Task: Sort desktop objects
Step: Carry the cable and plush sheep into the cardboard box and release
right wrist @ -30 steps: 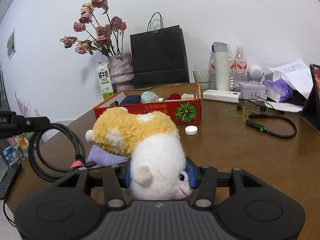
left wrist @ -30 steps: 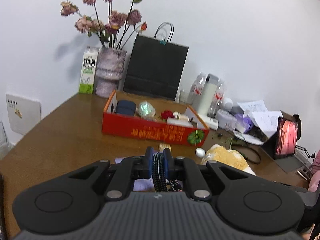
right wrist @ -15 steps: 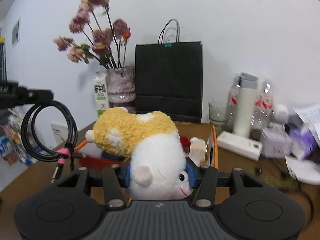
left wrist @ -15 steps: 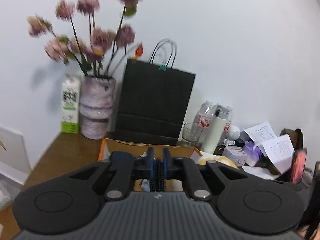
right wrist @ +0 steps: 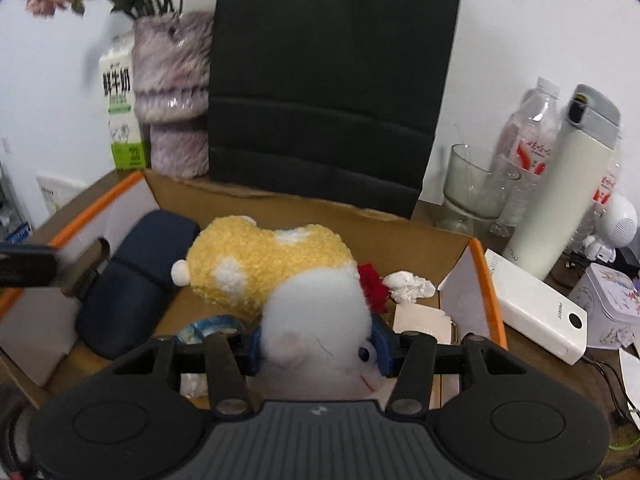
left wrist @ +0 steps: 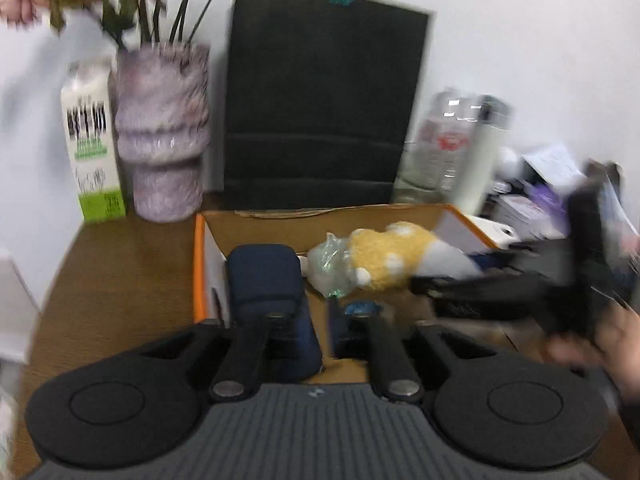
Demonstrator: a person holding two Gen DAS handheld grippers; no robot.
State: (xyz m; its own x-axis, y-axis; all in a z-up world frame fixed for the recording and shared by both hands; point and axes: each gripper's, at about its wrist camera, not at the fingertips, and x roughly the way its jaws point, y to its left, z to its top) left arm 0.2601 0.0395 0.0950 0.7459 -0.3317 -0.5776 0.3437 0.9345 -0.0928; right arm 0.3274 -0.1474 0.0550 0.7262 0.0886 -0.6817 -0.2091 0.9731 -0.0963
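My right gripper (right wrist: 318, 350) is shut on a yellow and white plush toy (right wrist: 276, 276) and holds it over the inside of the orange-rimmed cardboard box (right wrist: 486, 280). The toy also shows in the left wrist view (left wrist: 394, 256), with the right gripper (left wrist: 520, 284) behind it. My left gripper (left wrist: 316, 320) is open and empty over the box's (left wrist: 200, 264) left part, just above a dark blue case (left wrist: 266, 280). The cable it held is not in view.
In the box lie a dark blue case (right wrist: 136, 272), a crumpled clear bag (left wrist: 330, 264), a red item (right wrist: 372, 286) and white paper (right wrist: 408, 286). Behind stand a black paper bag (right wrist: 324, 80), a vase (right wrist: 172, 92), a milk carton (right wrist: 120, 108), bottles (right wrist: 528, 148), a glass (right wrist: 472, 184) and a white power bank (right wrist: 536, 308).
Both grippers moved forward over the box. The left gripper opened and the coiled cable is gone from its fingers. The right gripper still holds the plush toy, now lower in the box.
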